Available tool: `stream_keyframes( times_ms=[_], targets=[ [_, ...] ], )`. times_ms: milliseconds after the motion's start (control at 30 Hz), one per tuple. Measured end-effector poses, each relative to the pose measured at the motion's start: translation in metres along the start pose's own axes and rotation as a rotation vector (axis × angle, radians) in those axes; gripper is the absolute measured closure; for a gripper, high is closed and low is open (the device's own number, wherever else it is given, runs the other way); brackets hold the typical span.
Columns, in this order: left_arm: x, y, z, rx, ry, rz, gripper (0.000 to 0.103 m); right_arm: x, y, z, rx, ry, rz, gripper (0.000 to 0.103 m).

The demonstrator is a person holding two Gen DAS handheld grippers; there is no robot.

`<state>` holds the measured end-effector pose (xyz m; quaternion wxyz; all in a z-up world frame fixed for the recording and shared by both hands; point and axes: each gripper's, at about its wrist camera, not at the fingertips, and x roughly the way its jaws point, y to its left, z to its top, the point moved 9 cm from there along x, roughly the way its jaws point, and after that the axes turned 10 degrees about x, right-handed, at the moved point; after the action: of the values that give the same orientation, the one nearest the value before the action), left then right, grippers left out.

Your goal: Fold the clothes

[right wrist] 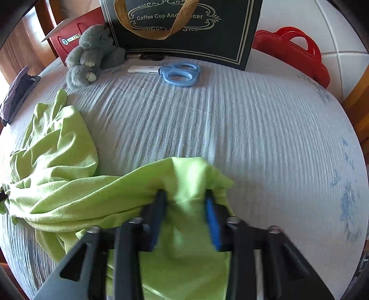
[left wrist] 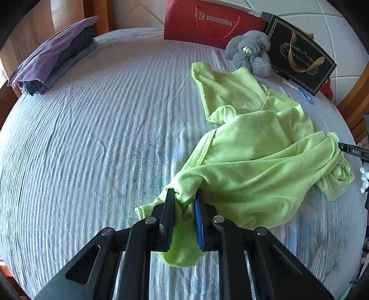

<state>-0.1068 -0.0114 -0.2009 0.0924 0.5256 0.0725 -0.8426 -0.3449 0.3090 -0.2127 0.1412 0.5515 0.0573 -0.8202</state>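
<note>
A lime green shirt (left wrist: 253, 147) lies crumpled on the table's pale striped cloth (left wrist: 92, 138). My left gripper (left wrist: 185, 196) is shut on a bunched edge of the shirt near the table's front. My right gripper (right wrist: 185, 196) has shirt fabric (right wrist: 69, 189) bunched between its fingers, with a wider gap than the left, and the cloth hangs below them. The tip of the right gripper shows at the far right of the left wrist view (left wrist: 352, 151), at the shirt's other end.
A stack of folded purple and dark clothes (left wrist: 53, 57) sits at the back left. A grey plush toy (right wrist: 92, 50), blue scissors (right wrist: 175, 72), a dark gift bag (right wrist: 184, 27), a red bag (left wrist: 207, 20) and a red plastic case (right wrist: 297, 50) line the back edge.
</note>
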Motion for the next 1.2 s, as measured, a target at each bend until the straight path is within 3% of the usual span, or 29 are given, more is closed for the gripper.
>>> stream_keyframes(
  times_ms=[133, 200, 333, 433, 533, 667, 733, 833, 967, 1133, 1167, 1200],
  targets=[
    [-0.032, 0.005, 0.03, 0.03, -0.081, 0.009, 0.092, -0.031, 0.008, 0.0, -0.037, -0.117, -0.009, 0.097],
    [-0.056, 0.007, 0.057, 0.053, -0.138, 0.007, 0.092, -0.062, 0.008, 0.013, -0.042, -0.221, -0.019, 0.097],
    [-0.111, 0.017, 0.142, 0.129, -0.279, 0.053, 0.092, -0.161, 0.007, 0.063, -0.003, -0.474, -0.007, 0.098],
    [-0.174, 0.024, 0.205, 0.152, -0.42, 0.072, 0.092, -0.25, 0.01, 0.102, 0.021, -0.673, -0.012, 0.098],
    [-0.245, 0.027, 0.25, 0.156, -0.567, 0.064, 0.092, -0.341, 0.013, 0.115, 0.033, -0.84, -0.02, 0.098],
    [-0.317, 0.031, 0.259, 0.179, -0.676, 0.061, 0.093, -0.421, 0.016, 0.092, 0.009, -0.969, -0.059, 0.098],
    [-0.333, 0.032, 0.244, 0.189, -0.692, 0.066, 0.093, -0.429, 0.009, 0.066, 0.019, -0.95, -0.048, 0.098],
    [-0.322, 0.035, 0.194, 0.172, -0.637, 0.038, 0.093, -0.411, -0.004, 0.014, 0.031, -0.867, 0.004, 0.098],
    [-0.251, 0.015, 0.115, 0.173, -0.446, 0.009, 0.093, -0.342, -0.019, -0.086, 0.017, -0.684, 0.036, 0.098],
    [-0.147, -0.045, 0.028, 0.192, -0.189, -0.094, 0.092, -0.252, -0.074, -0.202, 0.118, -0.424, -0.023, 0.098],
    [-0.128, -0.059, 0.013, 0.195, -0.144, -0.121, 0.088, -0.239, -0.086, -0.217, 0.144, -0.386, -0.036, 0.098],
    [-0.112, -0.072, 0.002, 0.208, -0.106, -0.131, 0.075, -0.227, -0.097, -0.232, 0.169, -0.347, -0.049, 0.098]
  ],
)
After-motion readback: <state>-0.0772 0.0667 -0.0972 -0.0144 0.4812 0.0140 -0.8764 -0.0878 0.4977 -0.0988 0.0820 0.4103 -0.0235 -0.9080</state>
